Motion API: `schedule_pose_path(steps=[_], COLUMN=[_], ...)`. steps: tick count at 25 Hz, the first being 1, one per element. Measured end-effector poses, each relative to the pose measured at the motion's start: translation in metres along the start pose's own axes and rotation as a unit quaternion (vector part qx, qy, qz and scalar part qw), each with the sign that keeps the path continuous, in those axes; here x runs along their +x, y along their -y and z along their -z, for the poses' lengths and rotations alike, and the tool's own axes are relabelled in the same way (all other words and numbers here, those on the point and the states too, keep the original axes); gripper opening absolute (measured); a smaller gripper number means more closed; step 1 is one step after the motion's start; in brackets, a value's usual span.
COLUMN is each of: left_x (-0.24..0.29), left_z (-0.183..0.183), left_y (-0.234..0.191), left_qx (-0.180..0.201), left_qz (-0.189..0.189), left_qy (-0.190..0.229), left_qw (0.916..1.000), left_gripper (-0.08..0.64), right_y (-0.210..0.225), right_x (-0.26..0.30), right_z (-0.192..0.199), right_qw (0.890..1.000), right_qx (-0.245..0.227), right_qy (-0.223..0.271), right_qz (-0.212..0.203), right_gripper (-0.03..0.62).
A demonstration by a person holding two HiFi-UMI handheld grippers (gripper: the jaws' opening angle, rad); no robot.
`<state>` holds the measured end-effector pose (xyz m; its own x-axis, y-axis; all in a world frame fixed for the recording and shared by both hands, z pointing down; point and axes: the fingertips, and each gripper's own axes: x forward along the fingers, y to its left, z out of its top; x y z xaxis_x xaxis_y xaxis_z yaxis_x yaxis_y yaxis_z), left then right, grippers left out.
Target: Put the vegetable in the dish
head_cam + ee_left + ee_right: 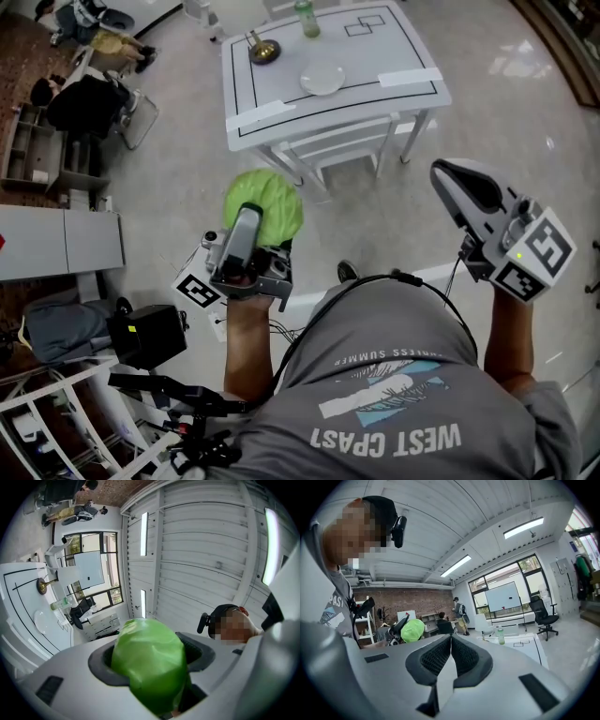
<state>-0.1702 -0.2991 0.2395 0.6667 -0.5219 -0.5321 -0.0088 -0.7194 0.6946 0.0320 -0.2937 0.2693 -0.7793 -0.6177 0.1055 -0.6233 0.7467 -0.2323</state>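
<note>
Left gripper (254,230) grasps the green cabbage (268,201) in mid-air, well short of the dish (322,77) on the table (405,54). Right gripper (450,654) is clenched, empty. The cabbage is likely light and slippery (glossy skin): hold across its middle.

Head view steeply down, both others sharing table (375,56)

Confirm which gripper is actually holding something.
The left gripper, at the left of the head view: its jaws clamp the green vegetable. The right gripper has its jaws shut together with nothing between them.
</note>
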Motion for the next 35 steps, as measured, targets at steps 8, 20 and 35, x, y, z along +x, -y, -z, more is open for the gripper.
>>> schedule_pose_path(steps=[8,20,35], left_x=[-0.003,0.075,0.097], left_z=[-0.023,-0.023,-0.022], left_y=[-0.036,-0.102,-0.13], left_qx=[-0.006,0.0,0.007], left_qz=[-0.011,-0.028,-0.055], left_qy=[-0.002,0.046,0.052], left_qw=[0.9999,0.9985,0.9971], left_gripper=[0.305,0.305,0.305], right_y=[0.007,0.112,0.161], right_x=[0.039,0.072,0.082], right_z=[-0.005,-0.038,-0.032], right_qw=[1.0,0.998,0.997], right_qx=[-0.002,-0.019,0.002], right_qy=[-0.004,-0.026,-0.037], right_qz=[-0.008,-0.055,-0.069], right_gripper=[0.006,0.006,0.006])
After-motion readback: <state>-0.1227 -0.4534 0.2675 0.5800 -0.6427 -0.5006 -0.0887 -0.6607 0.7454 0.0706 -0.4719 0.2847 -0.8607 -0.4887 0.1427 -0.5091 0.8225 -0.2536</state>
